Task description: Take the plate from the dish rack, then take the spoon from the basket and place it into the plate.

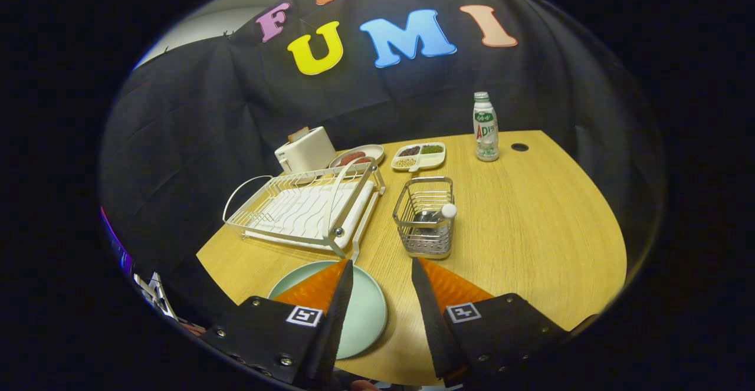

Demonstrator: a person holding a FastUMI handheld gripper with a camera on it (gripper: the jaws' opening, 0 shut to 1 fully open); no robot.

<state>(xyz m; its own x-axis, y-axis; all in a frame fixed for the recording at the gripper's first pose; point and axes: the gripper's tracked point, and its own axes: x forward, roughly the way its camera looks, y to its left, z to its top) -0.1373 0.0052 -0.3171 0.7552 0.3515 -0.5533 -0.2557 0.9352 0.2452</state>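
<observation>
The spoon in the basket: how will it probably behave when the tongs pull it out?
The spoon looks thin and stiff, so probably light. It leans on the wire basket, so it may catch on the rim. Its rounded end could slip in the open tongs.

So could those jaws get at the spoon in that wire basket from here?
Probably yes. The gripper is open and holding nothing, the basket stands just ahead with its top open, and the spoon handle sticks up above the rim.

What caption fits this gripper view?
Open gripper above green plate; spoon waits in wire basket.
</observation>
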